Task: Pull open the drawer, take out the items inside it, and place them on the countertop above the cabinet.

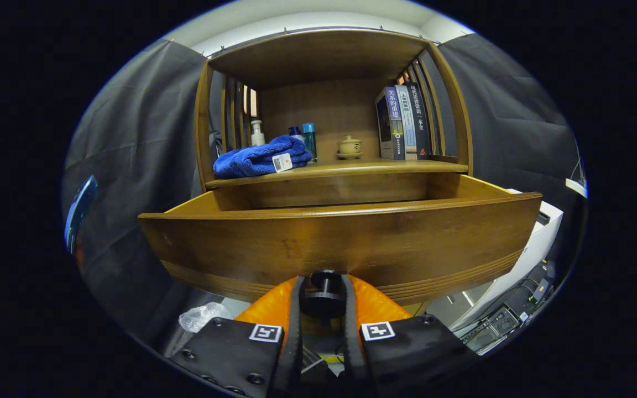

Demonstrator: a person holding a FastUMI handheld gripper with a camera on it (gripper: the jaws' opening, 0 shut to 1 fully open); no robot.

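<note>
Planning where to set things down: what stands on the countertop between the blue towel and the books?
In the gripper view, a small lidded teacup stands between the blue towel and the books.

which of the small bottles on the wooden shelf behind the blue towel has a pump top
The white pump bottle, leftmost, beside the side slats. The teal bottle and the dark blue-capped bottle to its right have plain caps.

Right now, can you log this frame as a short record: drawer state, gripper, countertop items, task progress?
drawer: pulled open, inside hidden by its front
gripper: fingers closed on the drawer knob
countertop: blue towel, bottles, small lidded cup, books
progress: drawer open; whether the towel came from the drawer cannot be told
</note>
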